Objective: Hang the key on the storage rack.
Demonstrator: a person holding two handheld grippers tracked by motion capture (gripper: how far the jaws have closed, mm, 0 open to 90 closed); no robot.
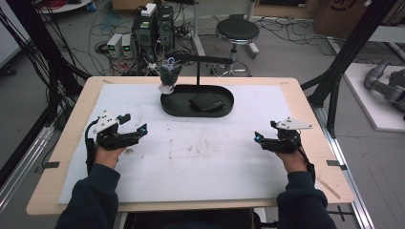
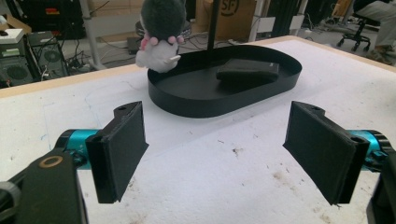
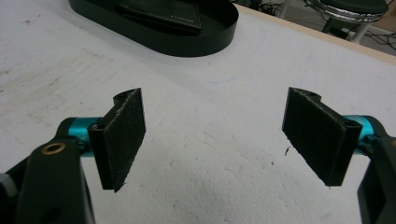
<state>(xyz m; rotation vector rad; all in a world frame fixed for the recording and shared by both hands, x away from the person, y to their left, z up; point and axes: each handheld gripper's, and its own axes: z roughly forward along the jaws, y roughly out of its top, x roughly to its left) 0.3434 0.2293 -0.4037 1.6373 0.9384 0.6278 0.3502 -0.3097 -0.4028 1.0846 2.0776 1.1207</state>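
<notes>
Both my left gripper [image 1: 136, 125] and right gripper [image 1: 260, 138] sit released and empty on the bench [image 1: 200, 148], so I'd approach the far black tray [image 1: 172, 106] slowly, fingers wide.

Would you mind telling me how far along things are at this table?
Nothing looks started. The wallet lies flat in the black tray and the plush toy hangs at the tray's far-left rim. The left gripper and right gripper hover open over the mat, holding nothing. Any handling remains.
</notes>
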